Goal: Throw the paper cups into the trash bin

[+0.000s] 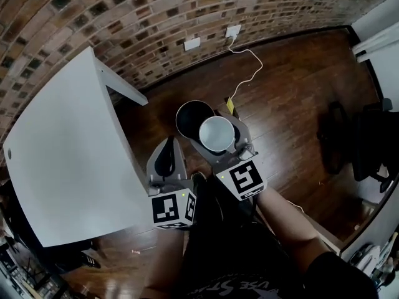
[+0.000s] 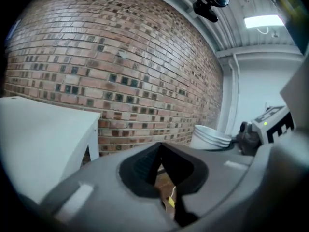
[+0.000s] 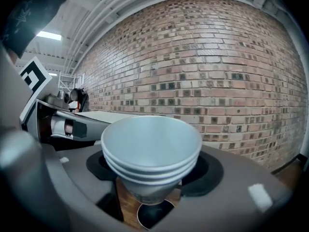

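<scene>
Over the trash bin (image 1: 187, 118), my right gripper (image 1: 221, 139) is clamping the stacked paper cups (image 1: 216, 133) for dropping; my left gripper (image 2: 160, 147) is hanging closed, empty.

Your stack of plain white paper cups (image 1: 215, 129): no print. Round black trash bin (image 1: 187, 118) beside it. Under bin: dark red-brown wood plank floor (image 1: 293, 92). Behind bin: red-brown brick wall (image 1: 143, 23) w/ dark bricks dotted thru. Left of bin: plain white table (image 1: 62, 161). Left gripper (image 1: 168, 145) & right gripper (image 1: 218, 136): grey, cubes b/w squares.
</scene>
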A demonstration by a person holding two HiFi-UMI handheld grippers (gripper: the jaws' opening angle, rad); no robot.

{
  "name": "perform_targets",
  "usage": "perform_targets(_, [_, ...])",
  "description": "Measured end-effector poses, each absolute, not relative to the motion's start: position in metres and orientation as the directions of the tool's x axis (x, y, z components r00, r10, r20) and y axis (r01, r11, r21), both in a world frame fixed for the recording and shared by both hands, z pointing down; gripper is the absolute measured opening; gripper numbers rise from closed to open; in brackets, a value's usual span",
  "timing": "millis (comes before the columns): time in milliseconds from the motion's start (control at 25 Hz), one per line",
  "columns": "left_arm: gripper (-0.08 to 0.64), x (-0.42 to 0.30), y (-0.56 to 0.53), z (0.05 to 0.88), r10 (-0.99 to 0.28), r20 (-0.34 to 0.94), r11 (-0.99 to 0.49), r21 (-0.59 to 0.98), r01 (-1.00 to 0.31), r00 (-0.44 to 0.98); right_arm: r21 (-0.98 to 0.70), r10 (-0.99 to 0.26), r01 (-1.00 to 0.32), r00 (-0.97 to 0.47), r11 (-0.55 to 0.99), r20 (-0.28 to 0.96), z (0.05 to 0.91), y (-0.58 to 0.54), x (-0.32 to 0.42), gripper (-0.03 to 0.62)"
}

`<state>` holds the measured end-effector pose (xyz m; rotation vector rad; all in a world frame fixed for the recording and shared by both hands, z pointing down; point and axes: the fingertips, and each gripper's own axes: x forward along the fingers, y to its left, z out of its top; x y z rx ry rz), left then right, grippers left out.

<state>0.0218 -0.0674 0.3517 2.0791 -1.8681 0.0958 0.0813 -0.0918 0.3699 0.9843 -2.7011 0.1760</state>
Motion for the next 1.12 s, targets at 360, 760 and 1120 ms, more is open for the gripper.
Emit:
perform_targets(360, [0.006, 0.027, -0.098, 0.462, -0.933, 0.349, -0.016, 0.217, -0.976, 0.092, -0.066, -0.565, -0.615, -0.758, 0.786, 0.327, 0.477, -0.121, 0.081, 0.344])
perform_targets(760, [0.005, 0.026, -0.124, 0.614, -0.866, 0.492, -0.012, 0.166, -0.986, 0.093, -0.12, -0.481, -0.571, -0.771, 0.812, 0.418, 0.615, -0.142, 0.066, 0.345])
perform_targets(1120, [0.005, 0.03, -0.111, 0.693, -0.81, 0.574, -0.017, 0.185, -0.983, 0.122, -0.195, -0.432, -0.569, -0.767, 0.799, 0.474, 0.694, -0.142, 0.071, 0.347])
